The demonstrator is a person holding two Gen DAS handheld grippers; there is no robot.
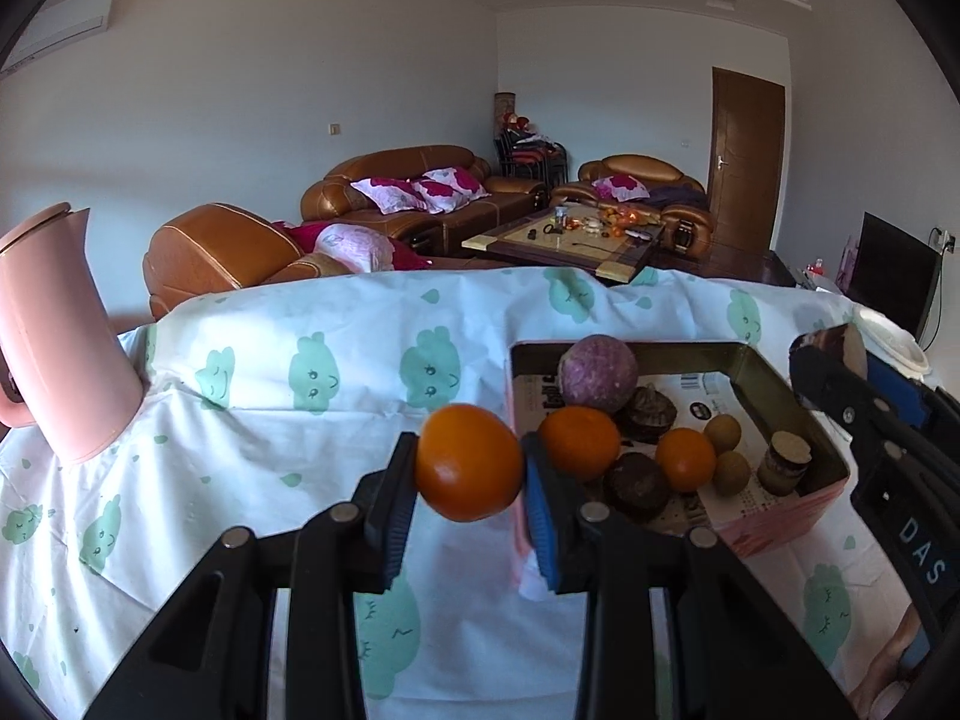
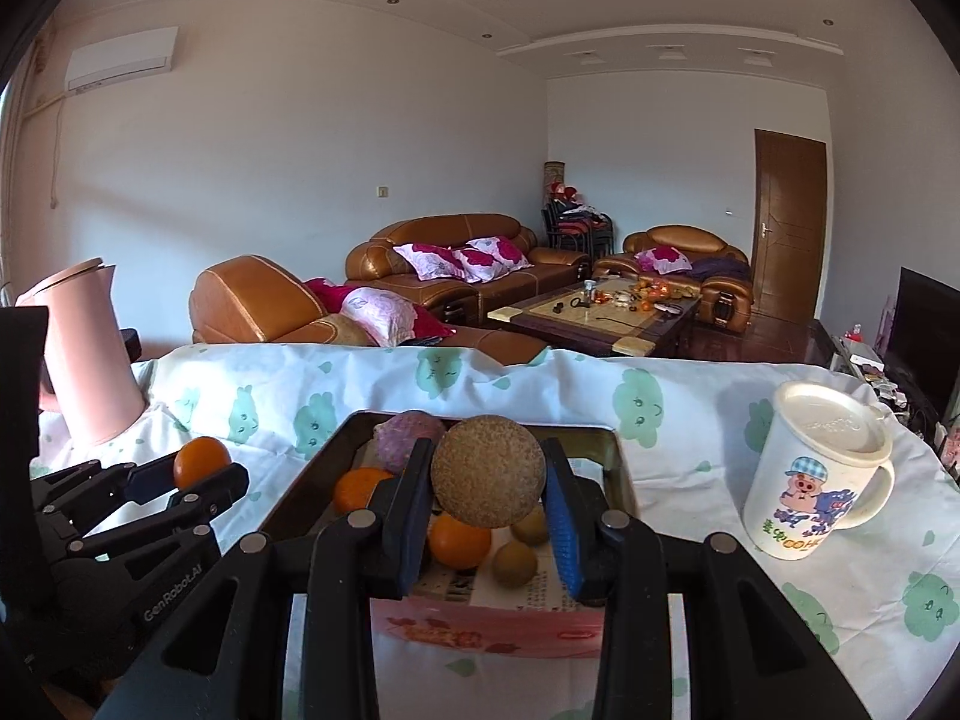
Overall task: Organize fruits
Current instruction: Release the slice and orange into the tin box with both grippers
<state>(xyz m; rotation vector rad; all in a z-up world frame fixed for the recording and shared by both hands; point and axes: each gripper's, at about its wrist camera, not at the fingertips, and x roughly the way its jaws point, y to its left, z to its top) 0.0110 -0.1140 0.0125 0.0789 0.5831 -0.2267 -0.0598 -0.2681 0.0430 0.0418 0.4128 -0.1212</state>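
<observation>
My left gripper [image 1: 469, 468] is shut on an orange [image 1: 468, 480], held above the tablecloth just left of a pink box [image 1: 780, 531]. In the box lie a purple round fruit [image 1: 597, 373], two more oranges [image 1: 579, 441], small brown fruits [image 1: 732, 471] and dark brown pieces [image 1: 637, 480]. My right gripper [image 2: 487, 468] is shut on a round brown fruit [image 2: 487, 480], held over the near part of the box [image 2: 480, 630]. At the left of the right wrist view, the left gripper [image 2: 201, 471] appears with its orange [image 2: 201, 457].
A pink jug [image 1: 54, 354] stands at the table's left. A white lidded mug [image 2: 819, 471] with a cartoon print stands right of the box. The table wears a white cloth with green clouds [image 1: 312, 372]. Sofas and a coffee table lie beyond its far edge.
</observation>
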